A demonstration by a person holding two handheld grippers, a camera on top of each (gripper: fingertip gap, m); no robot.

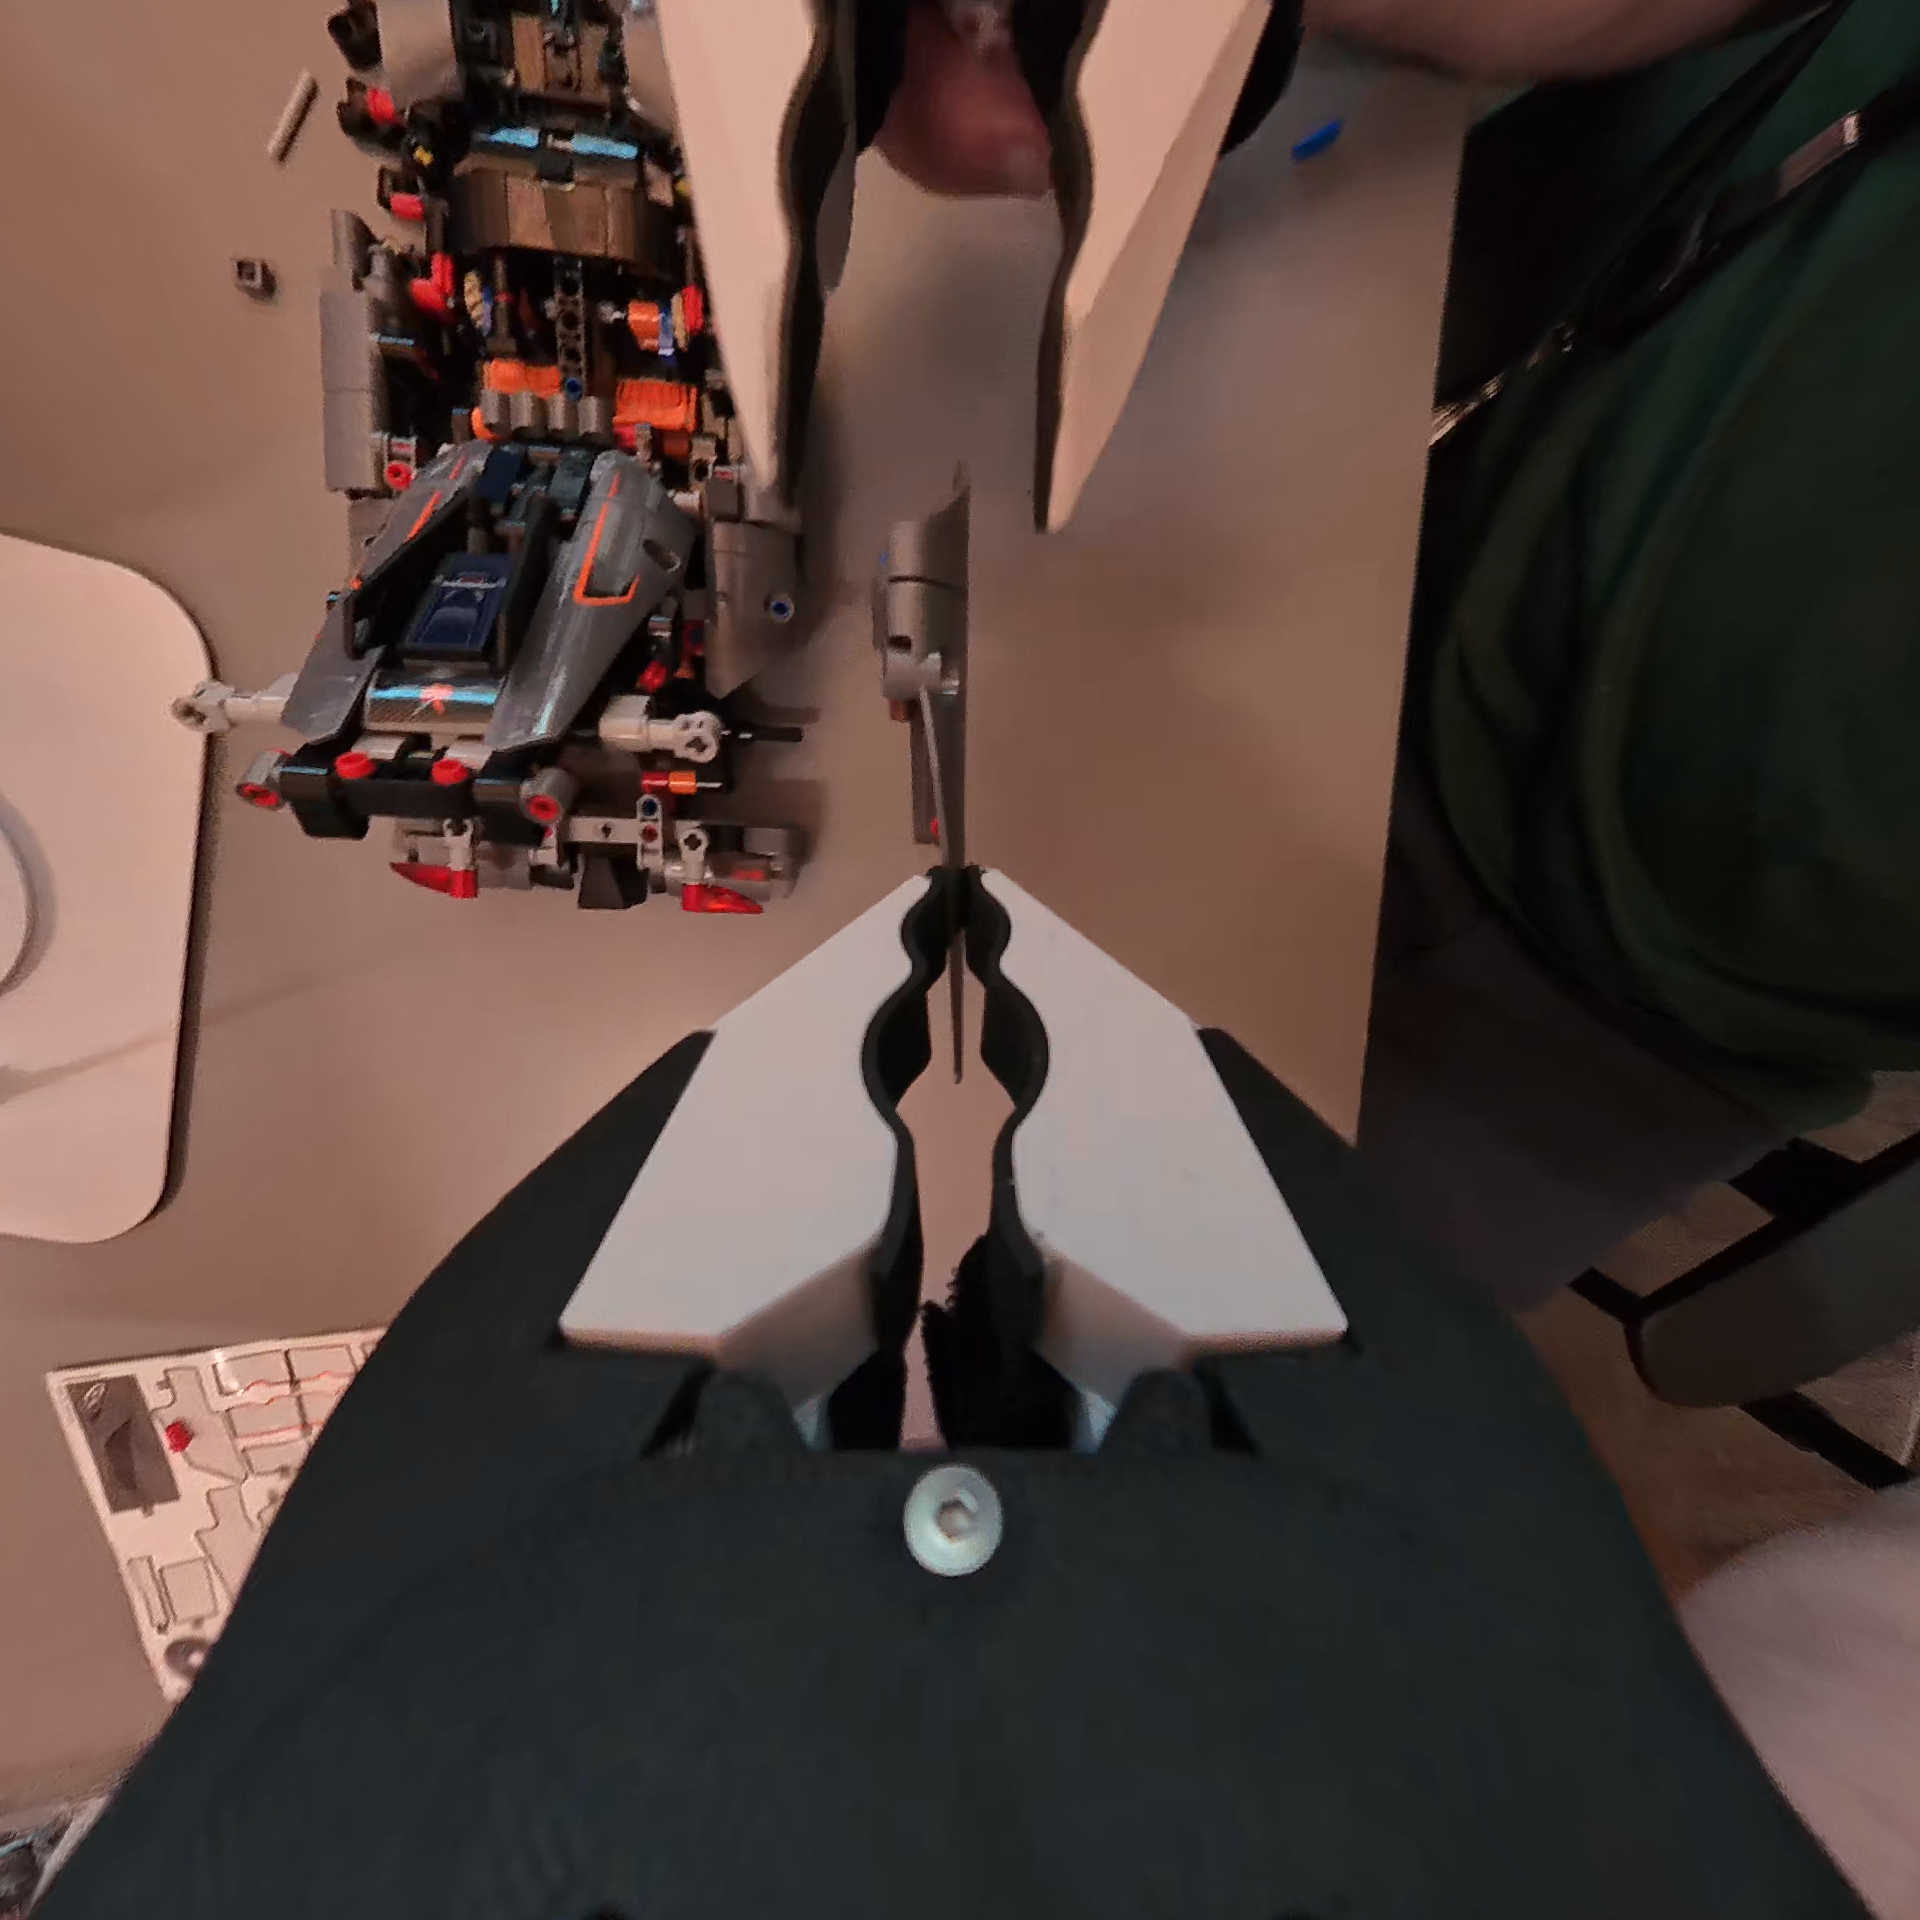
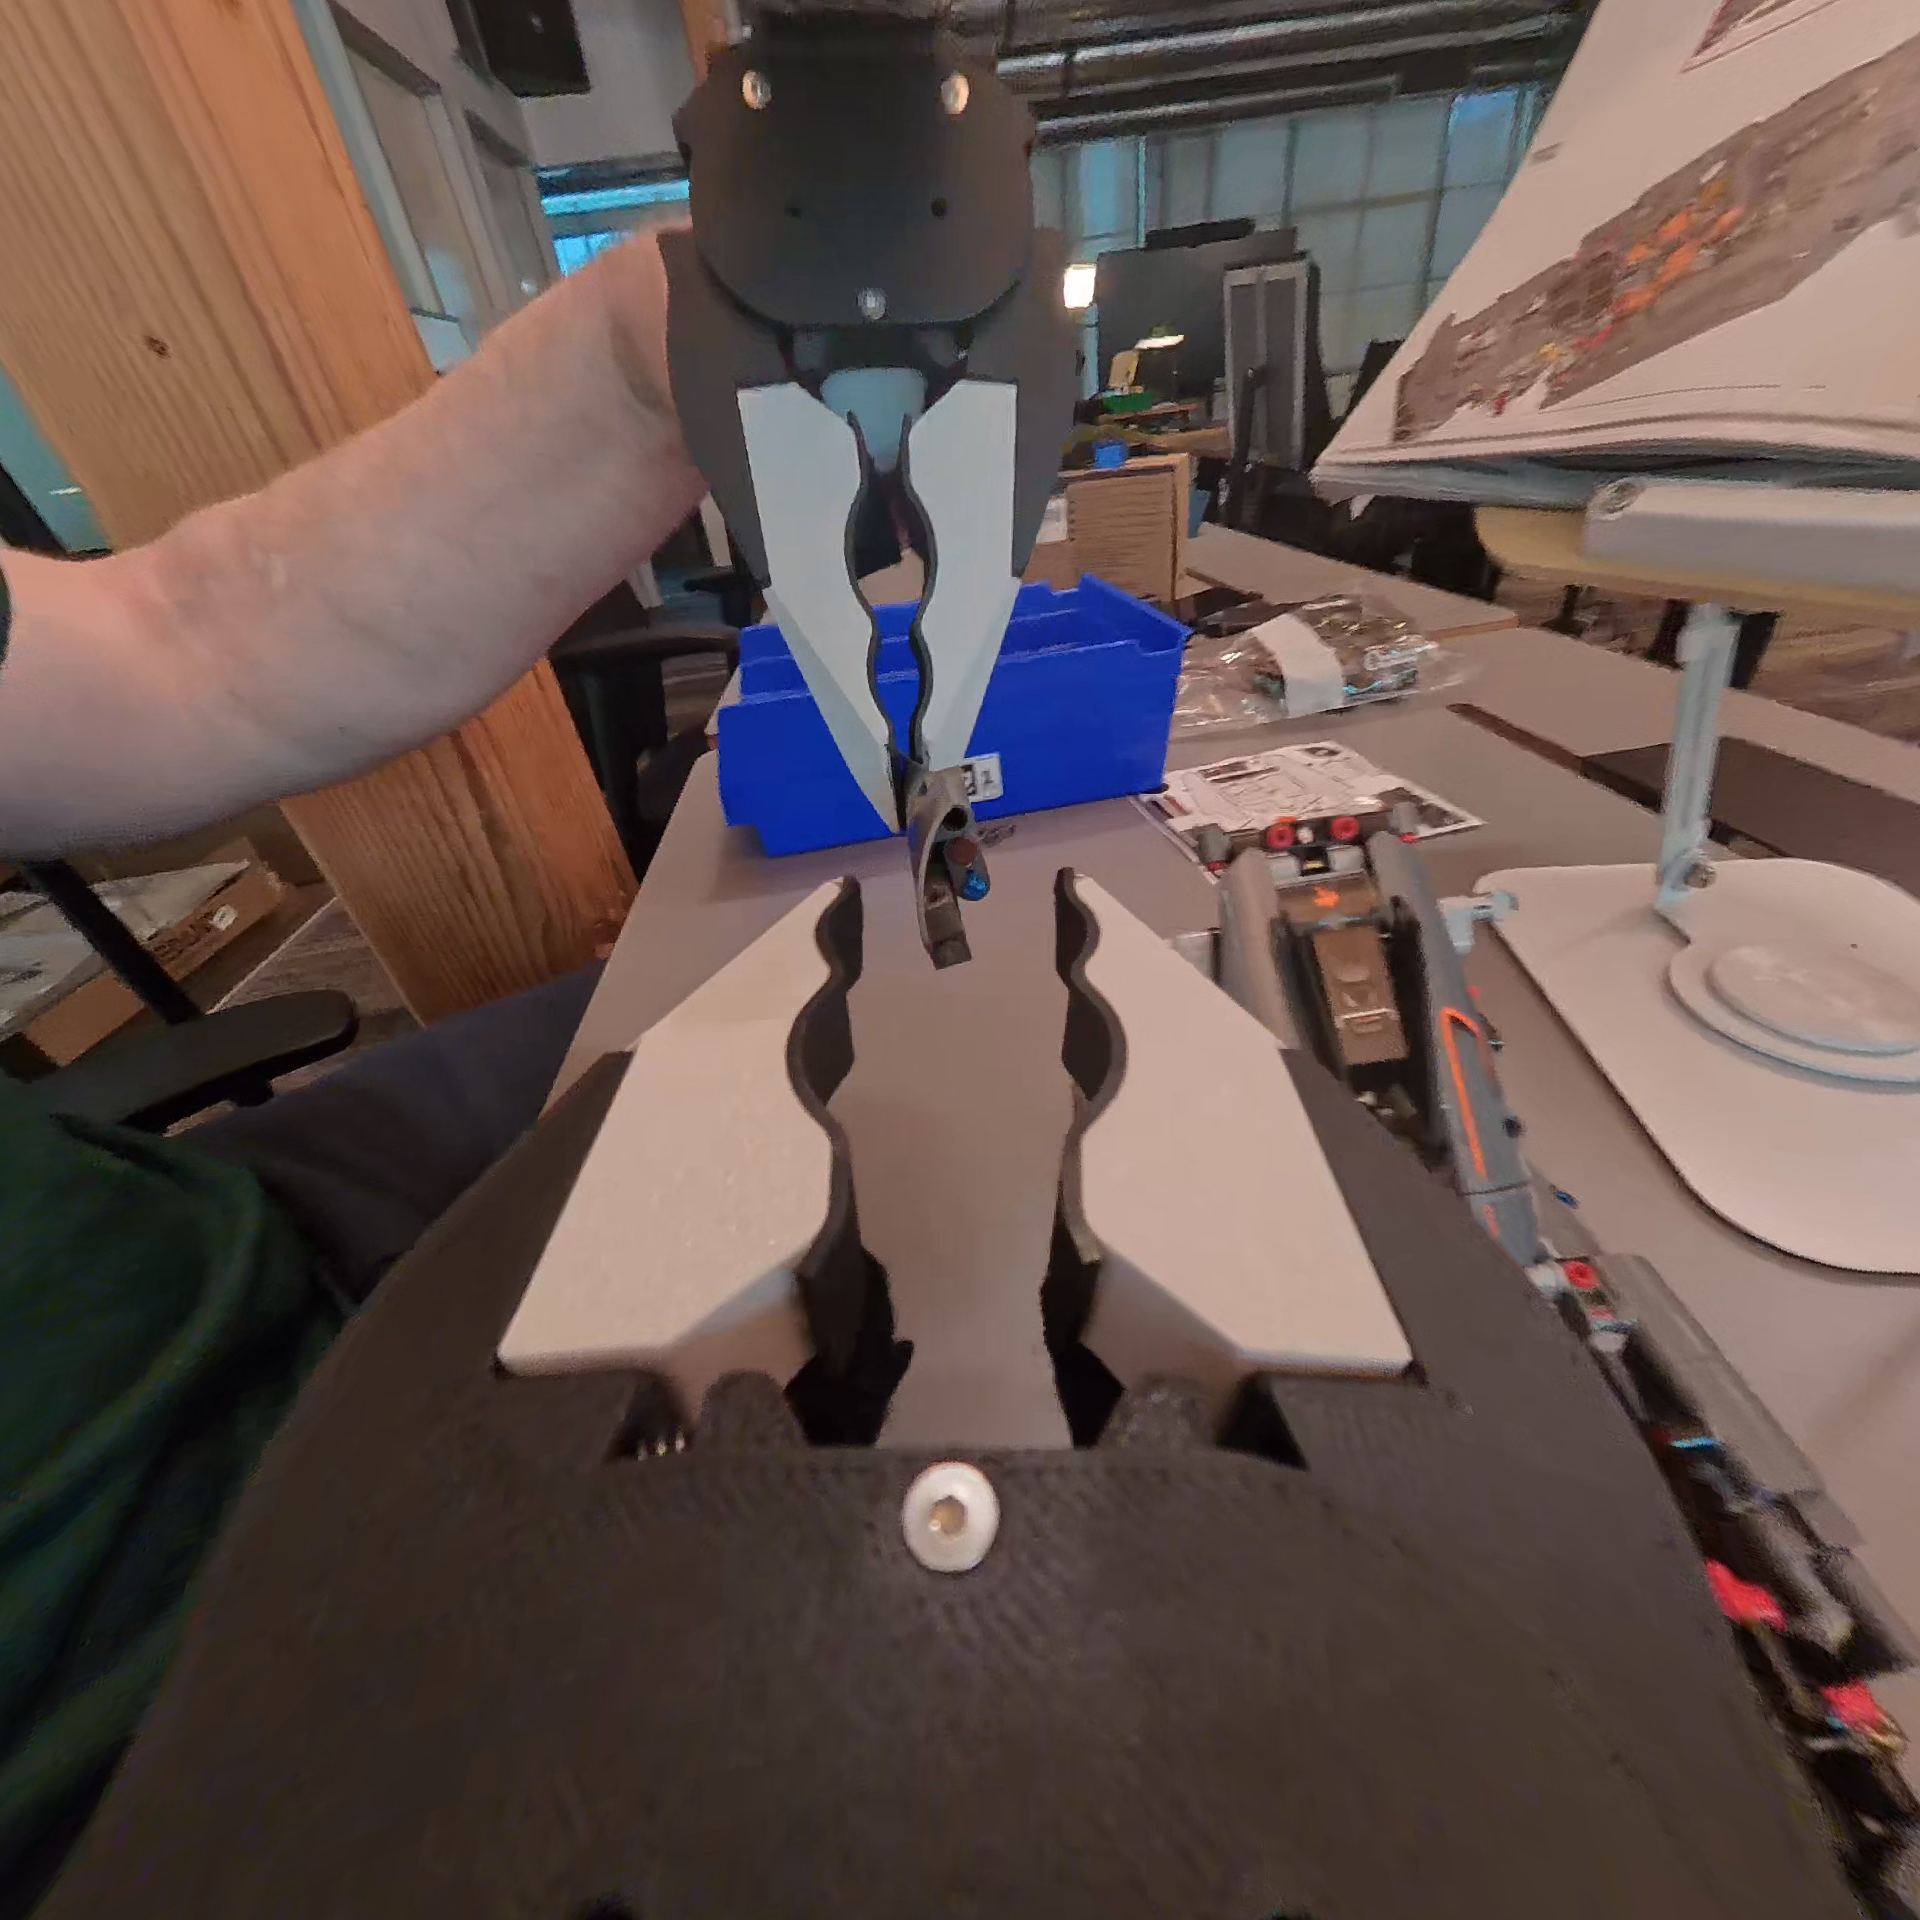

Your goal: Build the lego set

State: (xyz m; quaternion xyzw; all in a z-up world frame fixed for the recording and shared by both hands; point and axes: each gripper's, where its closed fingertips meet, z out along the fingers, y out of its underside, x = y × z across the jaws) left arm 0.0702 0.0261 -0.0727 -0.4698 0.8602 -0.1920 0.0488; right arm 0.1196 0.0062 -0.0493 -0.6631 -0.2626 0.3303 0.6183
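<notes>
Two claws face each other above the grey table (image 2: 1143, 894). The left claw (image 1: 951, 878) is squeezed tight on a thin grey lego panel piece (image 1: 930, 613), pinching its edge at the very tips. From the right wrist view, the same left claw (image 2: 904, 800) points down, and the grey panel piece (image 2: 940, 883) hangs from it with a small blue pin (image 2: 974, 886) and a dark red pin on its side. A bare arm (image 2: 343, 613) reaches in from the left to hold that claw.

The right claw (image 2: 956, 894) has its two white fingers (image 2: 727, 1091) spread wide apart, with nothing between them. It sits just under the hanging piece but does not touch it. In the left wrist view, the right claw (image 1: 914, 499) comes in from the top, also wide apart, just past the far end of the piece.

Beside the claws, the big half-built lego vehicle (image 1: 520, 582) lies on the table, grey and black with orange and red bits. Its long body (image 2: 1382, 997) runs along the right side of the right claw.

Farther back sits a blue bin (image 2: 1070, 707), a sticker sheet (image 2: 1299, 790) and a clear bag of parts (image 2: 1320, 665). A white stand (image 2: 1704, 717) holds the open instruction book (image 2: 1662, 270) up high. A tiny blue piece (image 1: 1317, 137) lies alone on the table.
</notes>
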